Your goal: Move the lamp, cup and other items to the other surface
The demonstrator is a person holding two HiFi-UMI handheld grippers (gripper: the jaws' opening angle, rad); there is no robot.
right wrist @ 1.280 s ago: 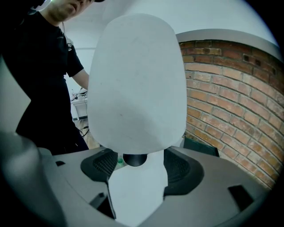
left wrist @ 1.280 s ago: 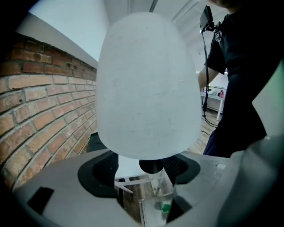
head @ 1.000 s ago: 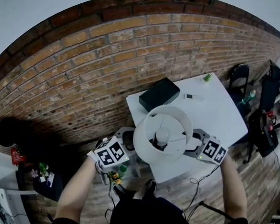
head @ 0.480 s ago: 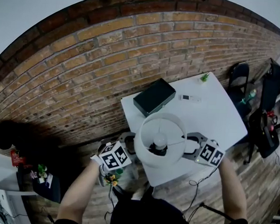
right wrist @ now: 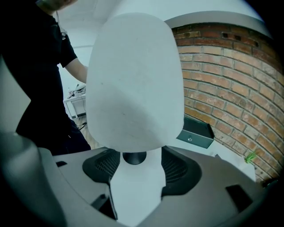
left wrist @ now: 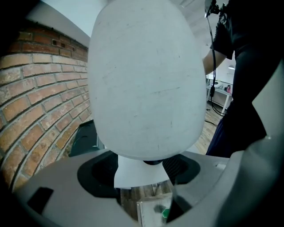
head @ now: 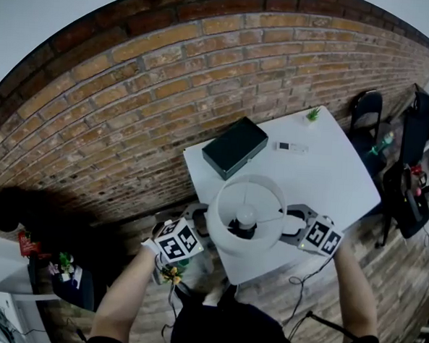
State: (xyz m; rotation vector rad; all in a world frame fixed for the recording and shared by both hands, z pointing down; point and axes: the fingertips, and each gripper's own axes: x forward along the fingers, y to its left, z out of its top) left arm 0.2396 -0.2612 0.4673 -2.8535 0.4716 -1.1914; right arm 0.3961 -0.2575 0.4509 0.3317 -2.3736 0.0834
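The lamp (head: 247, 213) is sitting between the two tools over the near edge of the white worktop (head: 330, 174); its base is hiding under the shade, so I cannot tell whether it is touching down. The left tool (left wrist: 144, 167) and the right tool (right wrist: 135, 170) are standing at opposite sides, each with jaws spread wide around the dark neck below the shade, pads not pressing it; the right jaws have just been closing slightly. The shade is looking light, thin and easily dented, the bulb fragile, the whole top-heavy; the stiff neck is seeming the safer hold. The drop to the floor is lying just behind the lamp; open room is waiting toward the middle, short of the black box (head: 235, 147) and the remote (head: 291, 146).
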